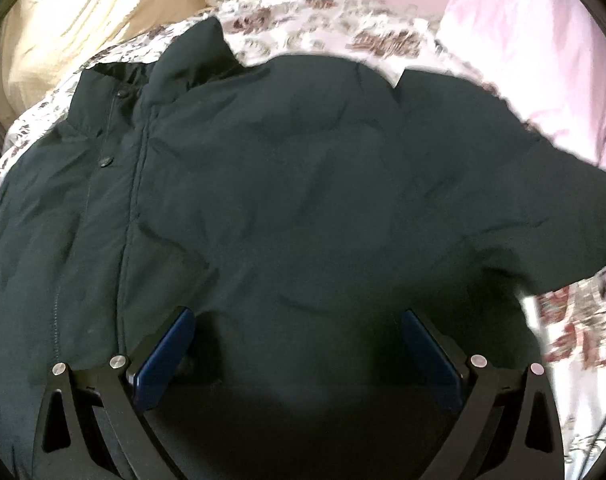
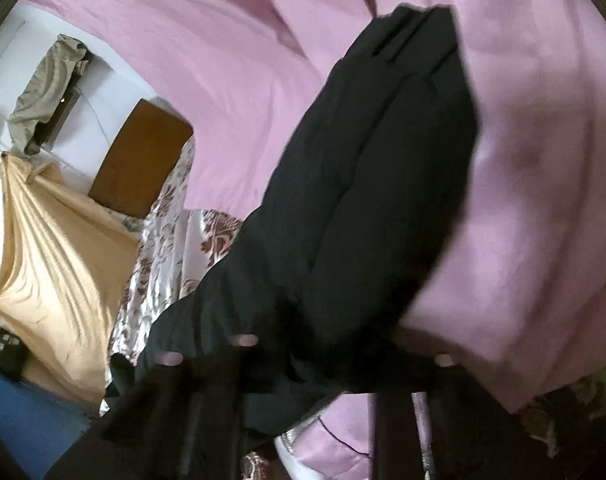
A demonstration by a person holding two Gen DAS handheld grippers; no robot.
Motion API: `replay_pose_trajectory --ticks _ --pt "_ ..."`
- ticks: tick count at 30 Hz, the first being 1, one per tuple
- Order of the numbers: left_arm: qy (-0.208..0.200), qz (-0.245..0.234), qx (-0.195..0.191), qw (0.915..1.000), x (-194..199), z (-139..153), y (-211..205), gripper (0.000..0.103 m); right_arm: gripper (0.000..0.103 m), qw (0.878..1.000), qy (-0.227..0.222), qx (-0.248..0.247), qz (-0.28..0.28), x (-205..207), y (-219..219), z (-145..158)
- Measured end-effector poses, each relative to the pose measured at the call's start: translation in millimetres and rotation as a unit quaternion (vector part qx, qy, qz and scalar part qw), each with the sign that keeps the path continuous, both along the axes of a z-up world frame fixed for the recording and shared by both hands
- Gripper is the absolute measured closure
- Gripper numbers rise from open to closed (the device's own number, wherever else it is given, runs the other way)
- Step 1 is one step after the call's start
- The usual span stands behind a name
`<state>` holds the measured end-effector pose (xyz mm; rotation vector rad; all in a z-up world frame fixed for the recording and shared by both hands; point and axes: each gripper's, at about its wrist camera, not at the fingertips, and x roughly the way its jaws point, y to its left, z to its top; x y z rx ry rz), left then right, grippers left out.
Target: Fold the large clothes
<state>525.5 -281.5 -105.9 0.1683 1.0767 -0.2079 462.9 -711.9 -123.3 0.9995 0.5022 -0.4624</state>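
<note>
A large dark green padded jacket [image 1: 287, 184] lies spread on a floral bedsheet [image 1: 323, 20], collar at the upper left, snap buttons along the front placket. My left gripper [image 1: 299, 320] hovers over the jacket's lower body, jaws wide open, blue pads [image 1: 167, 348] showing, holding nothing. In the right wrist view a jacket sleeve [image 2: 375, 184] stretches away from the camera, lifted over the pink quilt [image 2: 543, 160]. My right gripper [image 2: 323, 360] is blurred and covered by the dark cloth; the sleeve seems to hang from it, but the fingers are hidden.
A pink quilt [image 1: 523, 40] lies on the right of the bed. A cream curtain [image 2: 51, 264] hangs at the left beside a wooden headboard [image 2: 143, 156]. A blue floor patch [image 2: 27, 412] shows at the lower left.
</note>
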Motion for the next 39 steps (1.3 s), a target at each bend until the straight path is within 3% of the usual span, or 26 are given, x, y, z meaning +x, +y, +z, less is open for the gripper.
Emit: replay_pose_trajectory --ticks 2,7,11,14,16,20,21,23,27,31,32,35,39 --pt "0.002 0.000 -0.001 1.0000 0.0 1.5 1.2 0.000 0.094 0.999 -0.015 -0.030 0.004 -4.1 5.4 12.5" --pt "-0.019 -0.008 -0.047 0.9987 -10.8 27.8 25.4 0.000 0.095 0.988 -0.073 -0.132 0.036 -13.2 47.6 85.4" --pt "-0.043 -0.013 -0.048 0.9978 -26.3 59.4 66.2 0.000 0.095 0.967 -0.112 -0.213 0.087 -8.2 112.9 143.1" --pt "-0.058 -0.011 -0.027 0.9979 -37.9 79.0 105.7 0.000 0.095 0.954 -0.124 -0.244 0.123 -0.2 164.5 168.4" --pt "-0.065 -0.004 -0.022 0.9976 -45.9 89.0 134.8 0.000 0.095 0.939 -0.118 -0.290 0.146 7.6 206.5 184.9" --pt "-0.066 0.034 -0.037 0.9965 -61.0 104.4 206.3 0.000 0.095 0.887 -0.102 -0.395 0.217 16.6 307.4 209.2" --pt "-0.066 0.046 -0.042 0.9959 -64.8 105.9 225.1 0.000 0.095 0.879 -0.099 -0.407 0.228 18.9 323.4 211.5" --pt "-0.067 0.065 -0.048 0.9945 -71.1 106.0 254.9 0.000 0.095 0.852 -0.086 -0.444 0.265 31.5 373.8 210.8" --pt "-0.070 0.095 -0.078 0.9899 -80.1 99.3 311.8 0.000 0.095 0.766 -0.032 -0.539 0.349 43.1 490.7 179.0" --pt "-0.070 0.121 -0.115 0.9835 -80.6 86.4 352.2 0.000 0.095 0.706 0.013 -0.574 0.415 52.1 565.5 134.8" --pt "-0.069 0.128 -0.124 0.9816 -80.0 82.1 360.4 0.000 0.095 0.693 0.029 -0.575 0.434 57.6 585.3 120.3" --pt "-0.063 0.149 -0.157 0.9743 -78.7 67.4 384.5 0.000 0.094 0.672 0.069 -0.569 0.468 64.4 605.6 77.5" --pt "-0.061 0.171 -0.177 0.9672 -77.2 50.1 405.9 0.000 0.088 0.634 0.124 -0.563 0.515 66.4 628.0 26.0"
